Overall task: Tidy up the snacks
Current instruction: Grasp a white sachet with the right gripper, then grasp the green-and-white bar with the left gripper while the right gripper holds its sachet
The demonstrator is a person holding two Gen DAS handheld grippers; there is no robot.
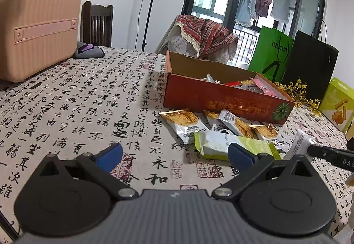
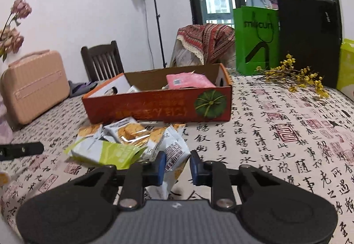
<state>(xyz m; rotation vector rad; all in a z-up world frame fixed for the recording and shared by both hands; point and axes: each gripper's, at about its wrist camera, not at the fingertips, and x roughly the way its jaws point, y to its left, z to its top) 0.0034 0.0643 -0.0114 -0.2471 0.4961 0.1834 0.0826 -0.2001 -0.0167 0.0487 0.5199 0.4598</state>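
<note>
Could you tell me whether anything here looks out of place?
Yes: several snack packets lie in a loose, overlapping heap on the tablecloth in front of the red box, not inside it.

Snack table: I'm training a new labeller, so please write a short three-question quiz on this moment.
1. True or false: the left gripper has its fingers closed on a packet.
2. What sits between the fingers of the right gripper? A) green packet B) white snack packet C) yellow flowers
3. Where does the pink packet lie?
Key: 1 false, its fingers are open and empty. 2 B. 3 Inside the orange box.
</note>
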